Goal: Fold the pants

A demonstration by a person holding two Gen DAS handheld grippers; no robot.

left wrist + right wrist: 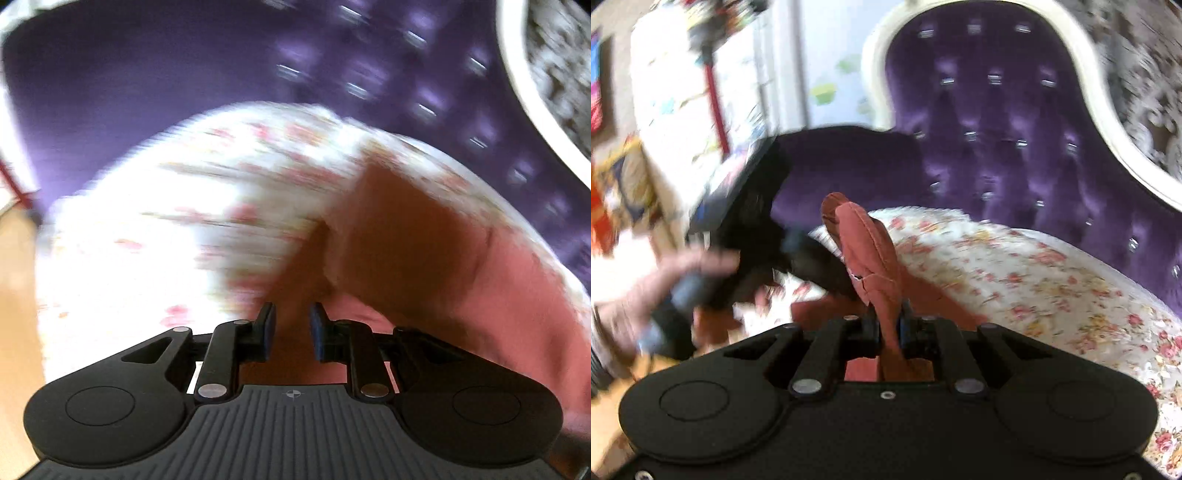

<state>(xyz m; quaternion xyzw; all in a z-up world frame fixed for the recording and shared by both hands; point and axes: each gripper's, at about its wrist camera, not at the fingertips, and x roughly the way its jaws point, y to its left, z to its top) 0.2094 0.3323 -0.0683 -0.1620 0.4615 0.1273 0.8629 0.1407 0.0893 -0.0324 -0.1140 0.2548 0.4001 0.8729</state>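
My right gripper (888, 326) pinches the rust-colored pants (875, 254) above the floral cushion (1034, 266); my left gripper (291, 325) is a little open around cloth. I should lift both evenly.

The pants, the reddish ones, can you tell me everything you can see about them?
The pants are plain rust-red cloth that looks soft and woven, with a stitched seam showing. They are lifted and bunched, not folded flat. The right gripper is shut on a pinched fold, which stands up in a hump above it. In the left wrist view the cloth runs between the fingers of the left gripper, which stand a little apart, so a firm hold cannot be confirmed. Below the pants lies a flowered white cover on a purple tufted sofa.
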